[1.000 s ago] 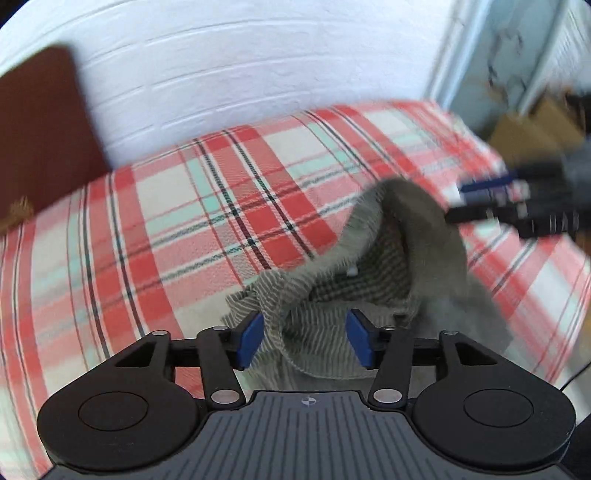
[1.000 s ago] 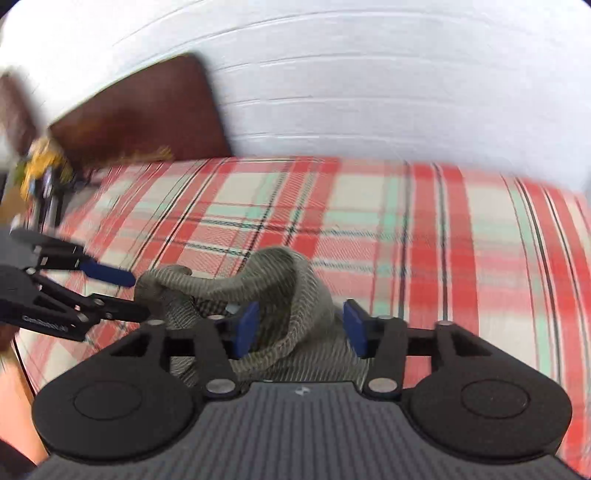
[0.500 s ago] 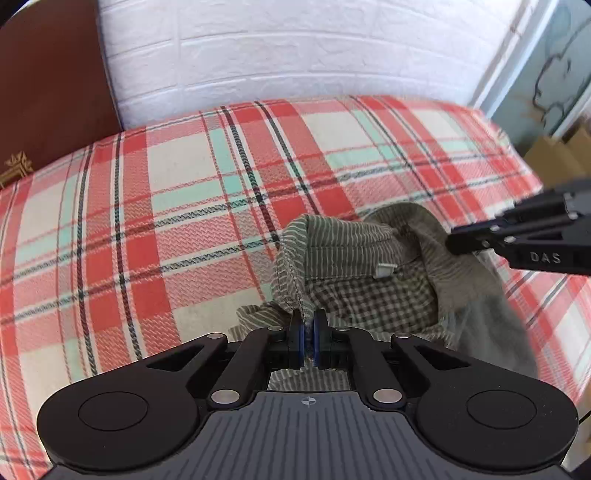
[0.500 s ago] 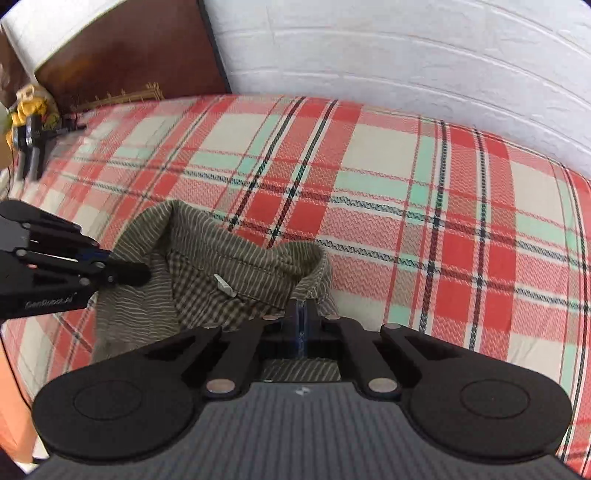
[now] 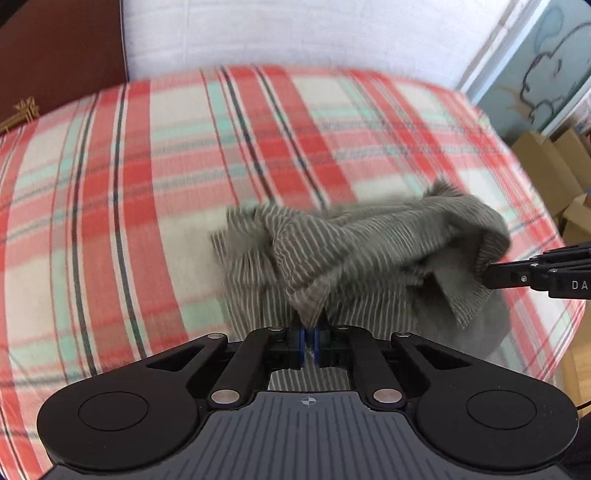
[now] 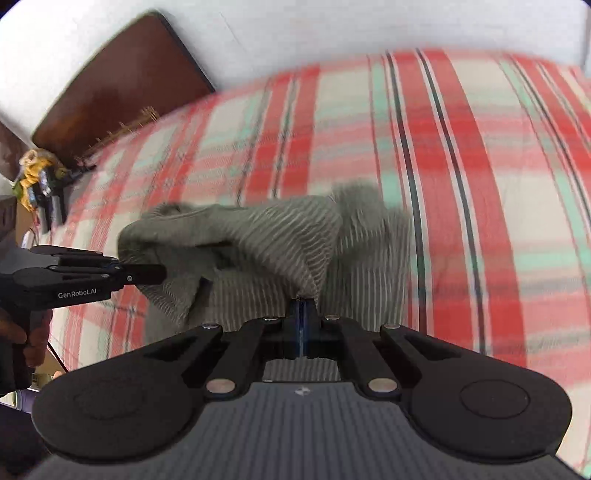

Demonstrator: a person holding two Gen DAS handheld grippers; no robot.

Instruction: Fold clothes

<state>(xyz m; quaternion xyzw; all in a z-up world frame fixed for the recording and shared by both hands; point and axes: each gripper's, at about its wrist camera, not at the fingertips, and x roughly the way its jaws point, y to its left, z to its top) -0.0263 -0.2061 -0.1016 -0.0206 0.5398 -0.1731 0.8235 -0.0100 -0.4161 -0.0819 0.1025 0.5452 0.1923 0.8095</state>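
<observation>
In the left wrist view, a dark brown headboard [image 5: 62, 55] fills the 10 o'clock corner, against a white brick wall [image 5: 295, 33]. A bed [image 5: 110, 206] under a red, cream and mint plaid cover spreads across the middle. At 6 o'clock the left hand-held gripper [image 5: 309, 341] has its blue pads pressed together on a pinch of a grey-green striped garment [image 5: 369, 251], which bunches up from the bed just right of centre, blurred. At 3 o'clock the right hand-held gripper [image 5: 491, 275] reaches in and meets the garment's far fold. Cardboard boxes [image 5: 550, 166] stand beyond the bed at 2 o'clock.

In the right wrist view, a yellow-and-black object [image 6: 37, 181], too blurred to name, sits at 9 o'clock by the bed edge, below the headboard [image 6: 118, 85] at 10 o'clock. The left hand-held gripper [image 6: 159, 274] comes in from 9 o'clock, its tip against the garment [image 6: 258, 243]. The garment is draped in a ridge between both tools at centre, over the bed [image 6: 480, 184]. At 6 o'clock the right hand-held gripper [image 6: 302, 314] is closed tight on a fold of the fabric.
</observation>
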